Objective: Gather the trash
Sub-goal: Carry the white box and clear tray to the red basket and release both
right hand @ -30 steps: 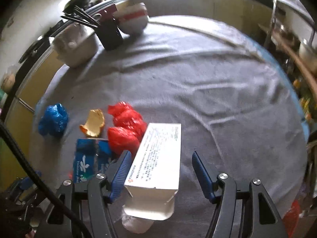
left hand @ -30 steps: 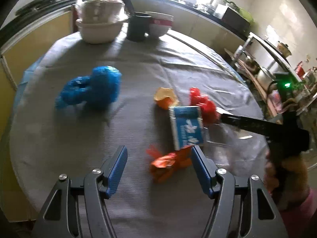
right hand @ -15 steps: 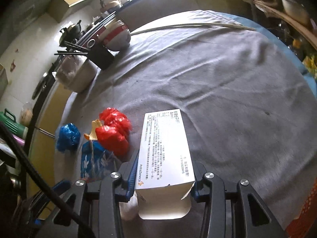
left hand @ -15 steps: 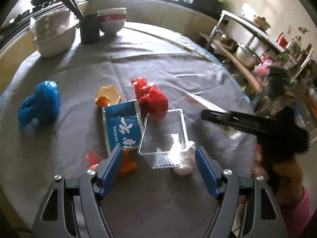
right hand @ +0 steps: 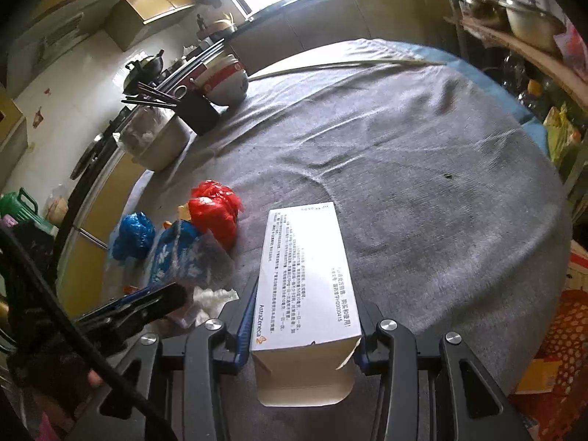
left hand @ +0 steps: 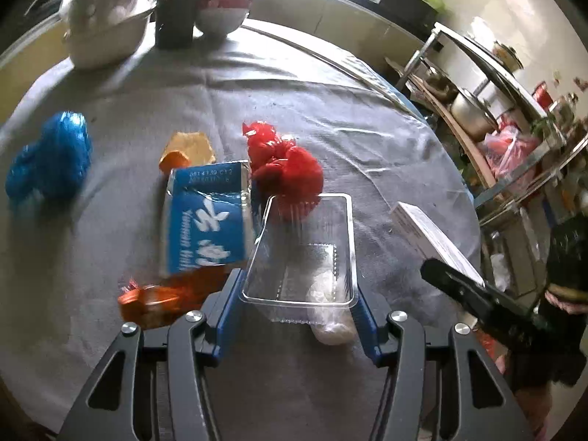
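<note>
Left wrist, tongs (left hand: pixel 296 316) seemingly gripping tray (left hand: pixel 305 253)

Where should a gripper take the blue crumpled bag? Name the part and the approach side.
Grip the blue crumpled bag across its bulging upper lobe, coming from above. It is a soft wad lying apart on the grey cloth, with bare cloth around it for the fingers.

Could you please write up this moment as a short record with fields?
left gripper: shut on clear tray
right gripper: shut on white box
under tray: white wad
loose trash: red bag, blue carton, blue bag, orange wrapper, orange peel
surface: grey cloth
</note>
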{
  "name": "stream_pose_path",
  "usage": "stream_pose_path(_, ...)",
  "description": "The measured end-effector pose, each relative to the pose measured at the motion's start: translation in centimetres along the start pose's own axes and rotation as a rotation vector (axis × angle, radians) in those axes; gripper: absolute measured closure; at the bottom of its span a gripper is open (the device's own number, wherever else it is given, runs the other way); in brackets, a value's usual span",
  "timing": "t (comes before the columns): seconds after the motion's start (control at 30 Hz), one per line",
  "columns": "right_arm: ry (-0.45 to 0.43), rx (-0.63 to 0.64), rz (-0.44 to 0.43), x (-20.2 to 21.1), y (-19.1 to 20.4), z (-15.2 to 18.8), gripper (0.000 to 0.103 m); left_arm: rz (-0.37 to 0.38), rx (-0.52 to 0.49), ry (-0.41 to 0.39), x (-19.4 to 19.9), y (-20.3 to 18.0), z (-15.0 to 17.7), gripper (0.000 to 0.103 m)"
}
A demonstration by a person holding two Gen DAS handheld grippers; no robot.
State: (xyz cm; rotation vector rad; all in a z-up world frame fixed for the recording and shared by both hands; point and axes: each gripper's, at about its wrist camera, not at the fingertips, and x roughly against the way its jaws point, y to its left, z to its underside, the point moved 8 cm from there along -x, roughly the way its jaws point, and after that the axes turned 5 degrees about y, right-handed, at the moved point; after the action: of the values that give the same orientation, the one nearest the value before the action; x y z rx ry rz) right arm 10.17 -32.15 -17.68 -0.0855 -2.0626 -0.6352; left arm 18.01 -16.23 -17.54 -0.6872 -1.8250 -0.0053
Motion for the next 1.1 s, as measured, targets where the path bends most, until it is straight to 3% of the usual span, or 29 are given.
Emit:
stream_pose_path(0.37, -0.044, -0.014, -0.045, 2.6, -0.3, 1.8, 0.057, -0.008, -0.022, -0.1, 4.4, -0.6, 1.0, 0.047)
stream_pose_path(0.7, -0.093, -0.031, -0.081, 5.1, -1.0, 4.1, 0.057, -0.046, -0.202, -0.199, 7.7, -5.5, 2.6, 0.047)
stream_pose_path(1.1, -0.153, -0.092, -0.076, 8.9, -5.1, 6.2, 0.057, -0.062, -0.292, -0.199, 7.6, -9.0, 4.5, 0.046)
